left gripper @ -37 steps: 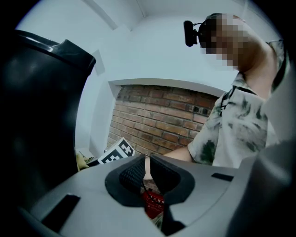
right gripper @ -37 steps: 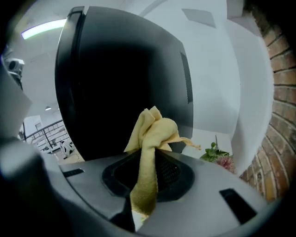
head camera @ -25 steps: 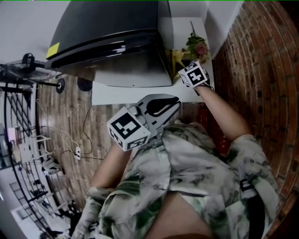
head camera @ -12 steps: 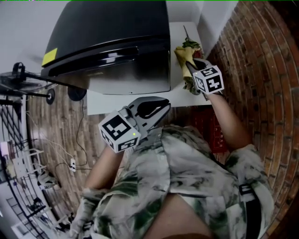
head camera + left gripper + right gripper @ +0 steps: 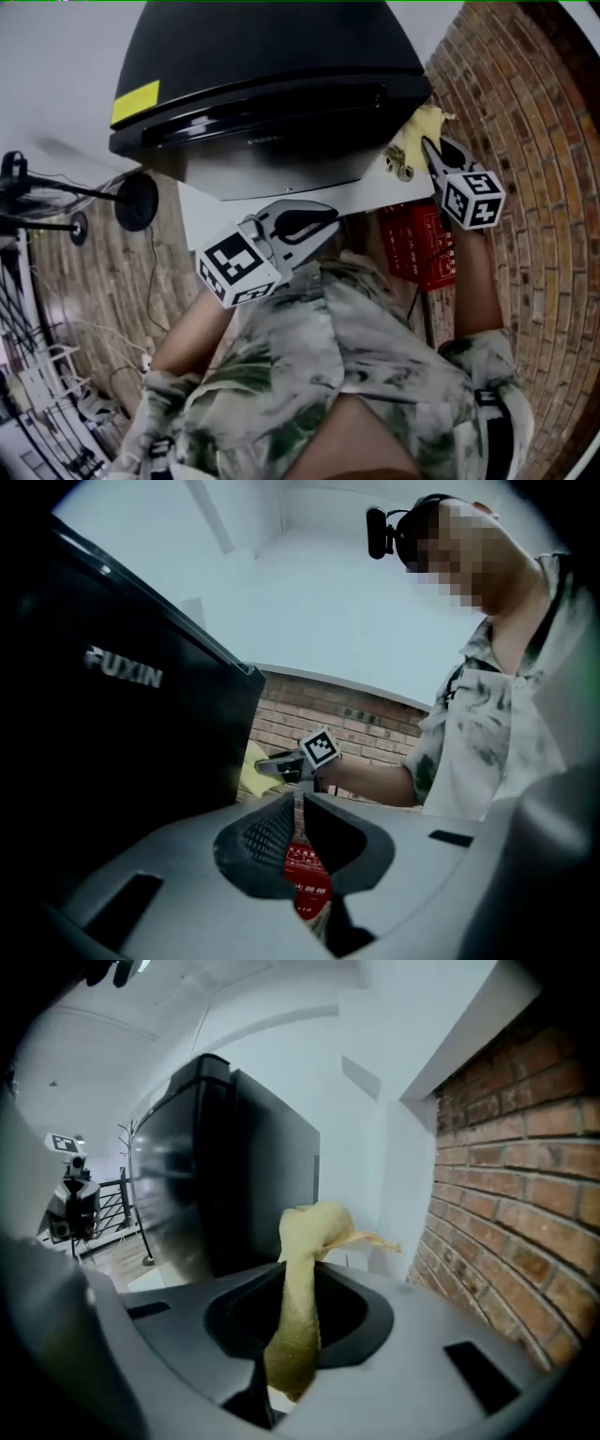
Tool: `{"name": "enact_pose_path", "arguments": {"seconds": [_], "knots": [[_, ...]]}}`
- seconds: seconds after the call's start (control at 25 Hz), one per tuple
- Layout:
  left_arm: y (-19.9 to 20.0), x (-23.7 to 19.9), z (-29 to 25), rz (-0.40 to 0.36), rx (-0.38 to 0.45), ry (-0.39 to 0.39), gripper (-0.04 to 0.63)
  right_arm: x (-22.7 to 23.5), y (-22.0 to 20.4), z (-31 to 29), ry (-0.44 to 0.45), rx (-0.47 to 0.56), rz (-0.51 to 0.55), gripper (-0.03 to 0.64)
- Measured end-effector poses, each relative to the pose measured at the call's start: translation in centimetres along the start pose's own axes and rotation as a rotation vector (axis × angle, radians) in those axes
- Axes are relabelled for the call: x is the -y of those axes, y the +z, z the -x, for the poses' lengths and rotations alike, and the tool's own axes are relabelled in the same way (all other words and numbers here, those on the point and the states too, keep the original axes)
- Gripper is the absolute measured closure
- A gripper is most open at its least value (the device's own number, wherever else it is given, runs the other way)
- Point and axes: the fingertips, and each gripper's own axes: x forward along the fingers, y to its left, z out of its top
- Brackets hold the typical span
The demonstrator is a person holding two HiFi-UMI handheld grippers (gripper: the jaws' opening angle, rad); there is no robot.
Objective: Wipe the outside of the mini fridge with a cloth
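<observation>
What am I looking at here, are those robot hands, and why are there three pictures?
No robot: a person holds a two-jaw gripper in each hand. One picture comes from a camera on their head, looking down; the other two from cameras riding on the grippers. A black fridge stands on a white table by a brick wall. The right gripper is clamped on a yellow cloth beside the fridge. The left gripper is shut and empty, held near the person's shirt.
</observation>
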Motion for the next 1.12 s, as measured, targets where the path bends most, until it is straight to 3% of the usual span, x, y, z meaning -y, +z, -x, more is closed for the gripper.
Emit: {"name": "enact_pose_path", "arguments": {"seconds": [0.32, 0.52, 0.8, 1.12], "knots": [[-4.5, 1.7, 12.0, 0.004, -0.049, -0.132, 0.565, -11.7, 1.7, 8.4, -0.166, 0.103, -0.114, 0.532], [-6.1, 3.1, 15.5, -0.002, -0.062, -0.148, 0.566, -18.3, 0.5, 10.9, -0.141, 0.104, -0.123, 0.531], [-6.6, 7.2, 18.9, 0.005, -0.079, -0.074, 0.566, -24.4, 0.0, 12.2, -0.059, 0.119, -0.073, 0.531], [-8.4, 7.6, 25.1, -0.017, -0.090, -0.085, 0.566, -33.2, -0.6, 9.2, -0.015, 0.109, -0.049, 0.532]]}}
